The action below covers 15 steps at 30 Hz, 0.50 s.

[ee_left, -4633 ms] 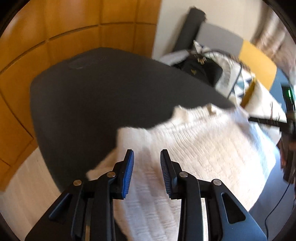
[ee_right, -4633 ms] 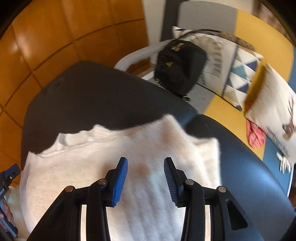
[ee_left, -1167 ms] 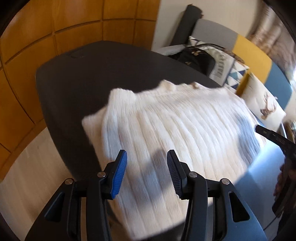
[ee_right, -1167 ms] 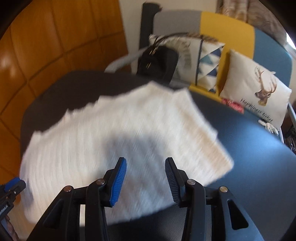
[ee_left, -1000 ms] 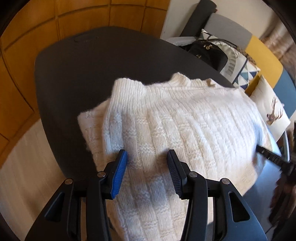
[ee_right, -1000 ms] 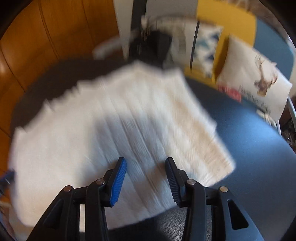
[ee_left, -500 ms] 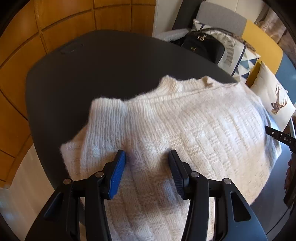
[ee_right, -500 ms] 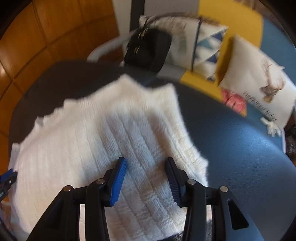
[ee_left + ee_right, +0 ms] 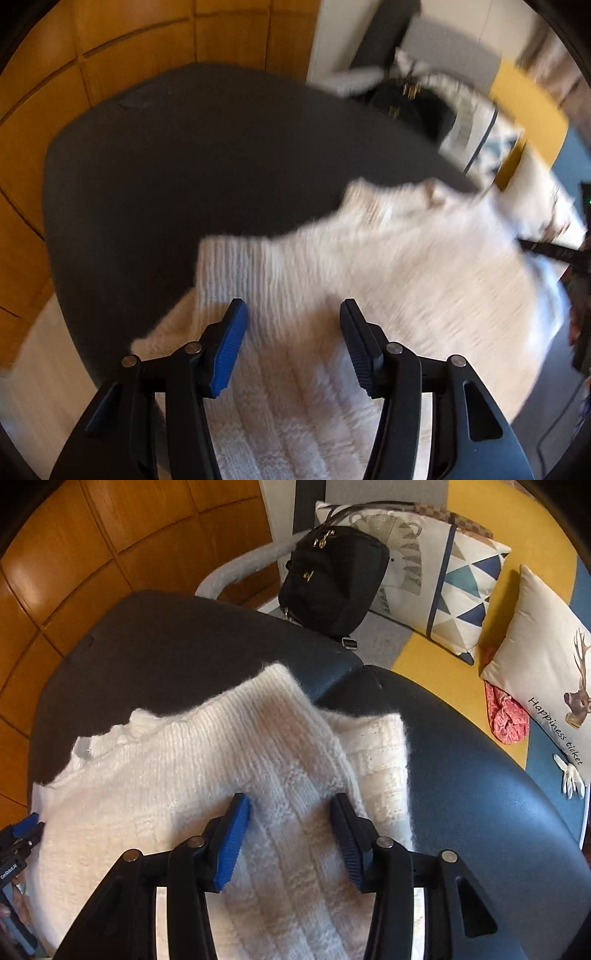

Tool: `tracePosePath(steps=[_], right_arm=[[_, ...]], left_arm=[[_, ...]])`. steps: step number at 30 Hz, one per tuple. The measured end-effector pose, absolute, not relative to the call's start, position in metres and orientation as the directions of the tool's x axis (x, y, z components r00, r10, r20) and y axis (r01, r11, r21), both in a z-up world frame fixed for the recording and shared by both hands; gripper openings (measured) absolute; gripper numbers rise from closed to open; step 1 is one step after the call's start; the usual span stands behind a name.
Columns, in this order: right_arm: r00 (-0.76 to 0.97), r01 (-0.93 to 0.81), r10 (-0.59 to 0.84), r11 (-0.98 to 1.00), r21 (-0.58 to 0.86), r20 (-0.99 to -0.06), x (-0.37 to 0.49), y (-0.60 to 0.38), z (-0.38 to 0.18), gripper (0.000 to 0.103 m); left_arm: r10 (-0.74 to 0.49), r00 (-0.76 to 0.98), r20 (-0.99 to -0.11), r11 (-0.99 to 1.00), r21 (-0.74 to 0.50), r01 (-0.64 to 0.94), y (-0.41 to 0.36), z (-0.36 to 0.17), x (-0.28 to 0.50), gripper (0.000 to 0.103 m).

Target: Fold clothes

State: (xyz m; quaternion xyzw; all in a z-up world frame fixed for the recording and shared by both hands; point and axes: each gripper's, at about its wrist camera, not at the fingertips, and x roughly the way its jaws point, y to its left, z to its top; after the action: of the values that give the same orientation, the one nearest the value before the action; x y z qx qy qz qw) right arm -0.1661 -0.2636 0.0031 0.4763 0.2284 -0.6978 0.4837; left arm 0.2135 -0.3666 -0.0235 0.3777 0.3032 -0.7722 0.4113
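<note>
A white knitted sweater (image 9: 369, 288) lies folded on a dark round table (image 9: 184, 166). My left gripper (image 9: 293, 317) is open and empty, low over the sweater's left side. In the right wrist view the sweater (image 9: 184, 775) shows a folded-over ribbed part and a lower layer at the right. My right gripper (image 9: 290, 812) is open and empty over the sweater's right side. The left gripper's blue tip (image 9: 26, 825) shows at the left edge of that view, and the right gripper (image 9: 554, 253) shows dark at the right edge of the left wrist view.
A black bag (image 9: 332, 576) sits on a grey chair behind the table. Patterned cushions (image 9: 443, 572) and a deer cushion (image 9: 546, 657) lie on a yellow and blue sofa. Orange wood panelling (image 9: 110, 535) stands behind. A pink item (image 9: 504, 716) lies by the deer cushion.
Both grippers have moved lower and nearer over the sweater. The left wrist view has swung left and is blurred. Both stay open.
</note>
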Motion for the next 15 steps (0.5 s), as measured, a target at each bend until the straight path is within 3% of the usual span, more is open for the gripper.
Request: tracePosePath(steps=[4,9,15], right_arm=[[-0.059,0.91,-0.501,-0.382,0.159,-0.864,-0.162,-0.285,0.018,0.047],[-0.024,0.937,-0.389,-0.33,0.115,-0.921,-0.157,-0.326,-0.013,0.047],[-0.06,0.943,-0.393,-0.324,0.077,-0.918,-0.15,-0.33,-0.004,0.048]], left_arm=[[-0.4,-0.358,-0.844,-0.481,-0.139,0.866,-0.375,-0.022,0.204,0.056],[-0.37,-0.262,-0.891,-0.494,-0.05,0.868,-0.381,-0.046,0.184,0.06],[-0.413,-0.348,-0.842,-0.465,-0.134,0.875,-0.371,-0.024,0.198,0.06]])
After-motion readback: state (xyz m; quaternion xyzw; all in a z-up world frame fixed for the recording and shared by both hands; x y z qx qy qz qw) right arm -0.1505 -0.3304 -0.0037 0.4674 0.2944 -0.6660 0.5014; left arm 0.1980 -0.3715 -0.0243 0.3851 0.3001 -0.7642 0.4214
